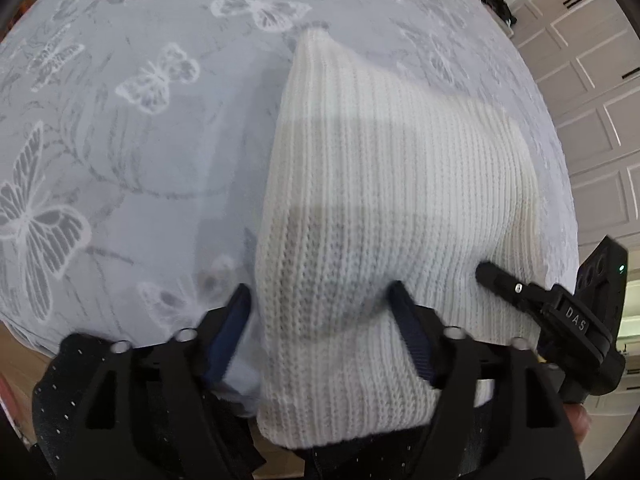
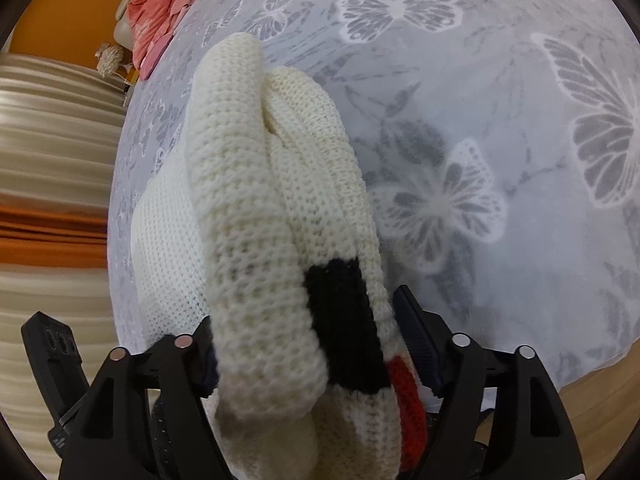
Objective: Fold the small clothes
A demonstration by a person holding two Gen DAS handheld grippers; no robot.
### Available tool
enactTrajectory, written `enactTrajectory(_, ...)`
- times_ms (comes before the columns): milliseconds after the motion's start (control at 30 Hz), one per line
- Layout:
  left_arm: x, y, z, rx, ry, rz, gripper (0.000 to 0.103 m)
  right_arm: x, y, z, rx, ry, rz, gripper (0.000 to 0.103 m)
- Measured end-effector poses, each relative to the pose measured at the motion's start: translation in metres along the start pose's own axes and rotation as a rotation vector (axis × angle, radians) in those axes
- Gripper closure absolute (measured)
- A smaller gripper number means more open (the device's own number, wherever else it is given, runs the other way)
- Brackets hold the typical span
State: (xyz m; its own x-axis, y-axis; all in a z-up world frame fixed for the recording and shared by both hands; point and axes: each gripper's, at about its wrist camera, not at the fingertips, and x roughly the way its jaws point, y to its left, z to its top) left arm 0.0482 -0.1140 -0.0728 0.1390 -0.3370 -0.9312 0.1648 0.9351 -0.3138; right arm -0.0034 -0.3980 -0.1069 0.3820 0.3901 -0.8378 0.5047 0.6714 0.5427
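Note:
A white knit garment (image 1: 380, 160) lies bunched on the butterfly-print bed cover (image 1: 140, 140). Its near end runs between the fingers of my left gripper (image 1: 320, 302), whose jaws stand wide apart; the left pad (image 1: 240, 304) is just clear of the knit. In the right wrist view the same cream knit (image 2: 260, 160), with a black band (image 2: 340, 320) and a red band (image 2: 408, 392), drapes in thick folds between the spread fingers of my right gripper (image 2: 306, 324). The pads do not squeeze it. The bed cover (image 2: 500, 120) stretches beyond.
A pink cloth (image 2: 160, 12) lies at the bed's far corner. White panelled cupboard doors (image 1: 580, 80) stand to the right of the bed. Black devices with lenses show at the edges (image 1: 600, 272) (image 2: 52, 340). The bed's near edge (image 2: 580, 368) is close.

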Motion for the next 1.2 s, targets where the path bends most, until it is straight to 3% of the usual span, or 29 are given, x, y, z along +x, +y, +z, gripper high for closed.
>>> enactTrajectory(33,0.000,0.002,0.002,-0.010,-0.012,-0.001,0.017,0.002,-0.002,0.003,0.017,0.004,0.020,0.027)
enactTrajectory(133,0.006,0.011,0.015,-0.067,-0.023,-0.039,0.013,0.006,-0.009,0.012,0.051,0.002,0.062,0.025)
enactTrajectory(200,0.021,0.020,0.023,-0.127,0.023,-0.080,0.012,0.011,-0.011,0.017,0.068,0.006,0.092,0.027)
enactTrajectory(233,0.032,0.024,0.028,-0.163,0.066,-0.145,0.012,0.013,-0.009,0.019,0.068,0.005,0.098,0.033)
enactTrajectory(267,0.037,0.025,0.031,-0.179,0.089,-0.183,0.023,0.013,-0.005,0.021,0.042,0.000,0.110,0.055)
enactTrajectory(300,0.040,0.026,0.034,-0.196,0.110,-0.243,0.040,0.011,0.000,0.022,0.014,-0.003,0.107,0.063)
enactTrajectory(333,0.036,0.026,0.037,-0.211,0.112,-0.248,0.045,0.005,0.008,0.023,-0.019,-0.018,0.094,0.066)
enactTrajectory(367,0.029,0.025,0.040,-0.214,0.103,-0.258,0.057,-0.007,0.022,0.024,-0.075,-0.043,0.090,0.068)
enactTrajectory(567,-0.057,-0.005,0.062,-0.089,-0.102,-0.357,0.059,-0.094,0.076,0.033,-0.257,-0.237,0.177,0.069)
enactTrajectory(633,-0.062,-0.014,0.070,-0.054,-0.138,-0.361,0.054,-0.095,0.068,0.039,-0.270,-0.254,0.166,0.065)
enactTrajectory(667,-0.056,-0.017,0.073,-0.040,-0.143,-0.344,0.046,-0.082,0.058,0.047,-0.268,-0.251,0.133,0.060)
enactTrajectory(700,-0.042,-0.021,0.077,-0.020,-0.146,-0.298,0.036,-0.070,0.048,0.052,-0.253,-0.234,0.116,0.054)
enactTrajectory(800,0.014,-0.016,0.078,0.007,-0.086,-0.057,0.035,-0.008,0.000,0.068,-0.101,-0.088,-0.023,0.051)
enactTrajectory(833,0.033,-0.011,0.075,-0.016,-0.037,-0.043,0.034,-0.004,-0.007,0.067,-0.080,-0.086,0.009,0.051)
enactTrajectory(867,0.036,-0.006,0.074,-0.043,-0.030,-0.089,0.033,-0.009,-0.014,0.064,-0.062,-0.118,0.068,0.048)
enactTrajectory(933,0.035,0.003,0.069,-0.112,-0.046,-0.142,0.026,-0.015,-0.017,0.060,-0.055,-0.134,0.079,0.038)
enactTrajectory(967,0.035,0.005,0.068,-0.122,-0.054,-0.141,0.017,-0.016,-0.018,0.057,-0.055,-0.136,0.078,0.031)
enactTrajectory(1067,0.047,0.011,0.068,-0.151,-0.026,-0.152,0.013,-0.002,-0.024,0.053,-0.039,-0.083,0.081,0.024)
enactTrajectory(1200,0.059,0.008,0.067,-0.189,-0.004,-0.172,0.005,0.010,-0.022,0.047,-0.023,-0.099,0.092,0.008)
